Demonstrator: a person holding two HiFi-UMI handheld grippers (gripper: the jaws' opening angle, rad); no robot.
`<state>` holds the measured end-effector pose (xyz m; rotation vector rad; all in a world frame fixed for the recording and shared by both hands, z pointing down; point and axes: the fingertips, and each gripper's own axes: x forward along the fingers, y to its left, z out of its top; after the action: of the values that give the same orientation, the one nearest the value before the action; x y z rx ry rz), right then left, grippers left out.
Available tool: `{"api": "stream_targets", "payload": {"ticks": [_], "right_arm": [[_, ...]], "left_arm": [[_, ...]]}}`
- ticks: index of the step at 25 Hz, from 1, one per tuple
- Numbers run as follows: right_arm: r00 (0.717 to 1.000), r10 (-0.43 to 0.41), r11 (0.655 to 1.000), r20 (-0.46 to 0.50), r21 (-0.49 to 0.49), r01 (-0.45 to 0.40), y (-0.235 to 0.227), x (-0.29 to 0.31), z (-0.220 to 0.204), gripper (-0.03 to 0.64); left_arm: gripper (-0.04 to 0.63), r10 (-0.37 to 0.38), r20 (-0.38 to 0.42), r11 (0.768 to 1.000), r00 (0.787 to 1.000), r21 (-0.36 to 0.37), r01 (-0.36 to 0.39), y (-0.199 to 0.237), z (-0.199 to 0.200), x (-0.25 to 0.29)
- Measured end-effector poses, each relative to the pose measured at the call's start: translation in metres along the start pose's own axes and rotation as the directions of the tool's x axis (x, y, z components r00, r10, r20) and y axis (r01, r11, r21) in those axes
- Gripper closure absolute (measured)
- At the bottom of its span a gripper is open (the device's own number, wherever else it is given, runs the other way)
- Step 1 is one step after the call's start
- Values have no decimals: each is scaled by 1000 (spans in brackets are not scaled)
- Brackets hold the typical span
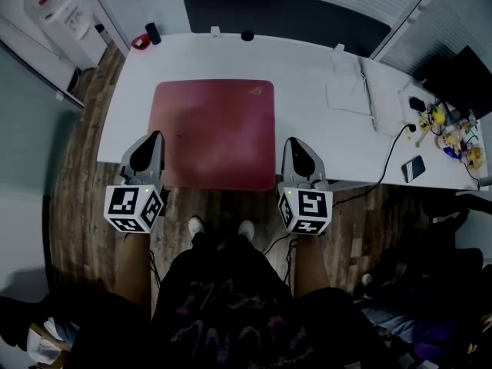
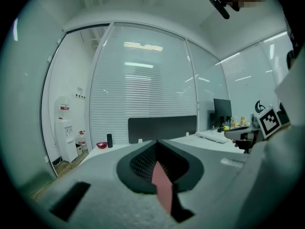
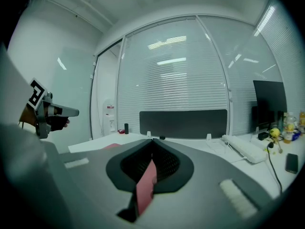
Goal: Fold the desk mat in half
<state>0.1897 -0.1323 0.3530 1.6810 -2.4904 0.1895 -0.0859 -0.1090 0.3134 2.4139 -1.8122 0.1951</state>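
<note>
Red rectangular desk mat (image 1: 215,133) with rounded corners lies lengthwise on the white desk (image 1: 307,68), its near long edge at the desk's front edge. Most of it looks flat in the head view. A small pale logo (image 1: 257,92) sits at its far right corner, too small to read. The left gripper (image 1: 157,135), grey with a black-and-white marker cube at its rear, is at the mat's near left corner, and the right gripper (image 1: 292,141), built the same, is at the near right corner. In the left gripper view the jaws are pressed together on a thin strip of the red mat (image 2: 162,185), which runs up between the ribbed black pads (image 2: 143,161) of the left gripper (image 2: 157,142). The right gripper view shows the same: the right gripper (image 3: 152,140) has its jaws closed on a red strip of mat (image 3: 145,187). The marker cubes carry only square coded patterns, no legible words. Along the desk's far edge stands a dark grey partition panel (image 1: 284,18). At the far left corner are a small red bowl (image 1: 140,42) and a black cylinder (image 1: 153,33). To the right lie a white keyboard (image 1: 377,98) and a black phone (image 1: 413,167), with a black cable (image 1: 388,160) trailing off the front. A white water dispenser (image 1: 65,14) with a red label, not legible, stands on the wooden floor at the left.
</note>
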Motion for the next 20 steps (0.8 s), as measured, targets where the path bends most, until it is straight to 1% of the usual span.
{"api": "stream_targets", "payload": {"ticks": [4,10,14,20], "right_arm": [[1000,-11,1000,13,-3,11,13,5,8,615],[1000,-19,1000,2,-8,19,32,16,8,615],[999,-26,1000,-33,-4,25,40,20,-7,617],[993,-26,1000,-112,9,28,51,23,-45,615]], "left_arm": [[592,-11,25,1000,1000,-13,11,16,10,-4],[592,-20,15,999,1000,-26,20,38,3,-4],[592,-20,-23,999,1000,-48,19,49,-17,-3],[592,-17,-95,997,995,-74,10,61,-58,-5]]}}
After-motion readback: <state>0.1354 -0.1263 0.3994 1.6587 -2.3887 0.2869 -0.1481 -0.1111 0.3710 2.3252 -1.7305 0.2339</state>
